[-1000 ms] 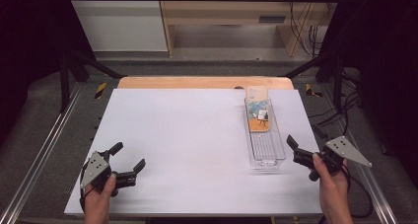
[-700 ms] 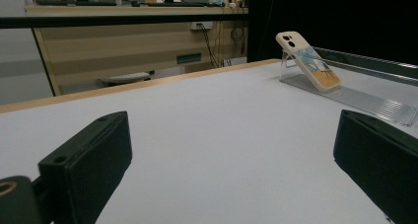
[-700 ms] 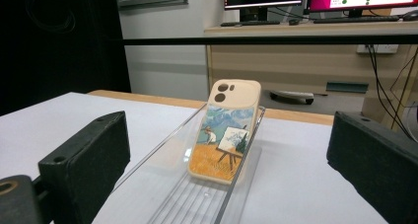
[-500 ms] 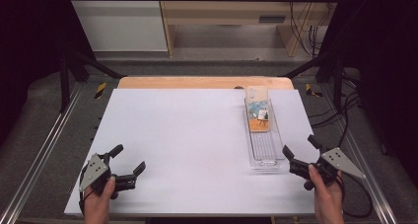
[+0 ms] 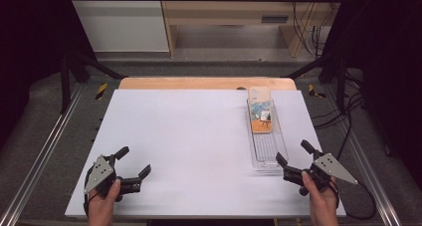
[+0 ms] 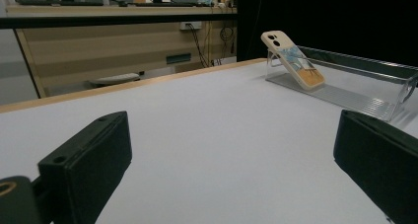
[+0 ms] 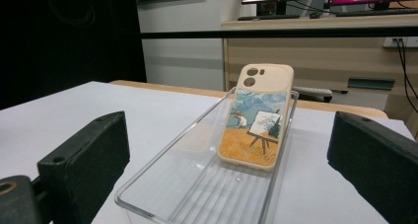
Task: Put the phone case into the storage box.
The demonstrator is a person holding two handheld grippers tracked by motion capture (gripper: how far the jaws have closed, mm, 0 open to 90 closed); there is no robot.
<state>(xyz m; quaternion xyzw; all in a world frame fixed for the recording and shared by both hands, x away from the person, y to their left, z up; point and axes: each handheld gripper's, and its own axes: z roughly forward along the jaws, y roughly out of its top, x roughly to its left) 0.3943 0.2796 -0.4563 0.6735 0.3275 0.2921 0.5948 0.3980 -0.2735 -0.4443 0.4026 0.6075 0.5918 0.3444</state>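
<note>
The right gripper [image 5: 294, 160], jaws wide apart, has swung in from the right edge of the high view to the near end of the long clear plastic tray [image 5: 280, 136] on the white counter [image 5: 189, 131], apparently lining up a reach. A beige phone case with a painted field scene [image 7: 257, 118] leans inside the tray's far end, centre right. The left gripper [image 5: 133, 162], jaws apart, has barely moved at lower left.

In the high view the picture printed on the phone case [image 5: 261, 115], at about one o'clock on the table [image 5: 189, 136], is too small to make out, and both forearms are cut off by the bottom edge at six o'clock. In the left gripper view the clear tray [image 6: 345, 93] runs off the frame at three o'clock. In the right gripper view the tray's near end is cut off at six o'clock, and the phone case [image 7: 256, 116] hides the tray's far wall.
</note>
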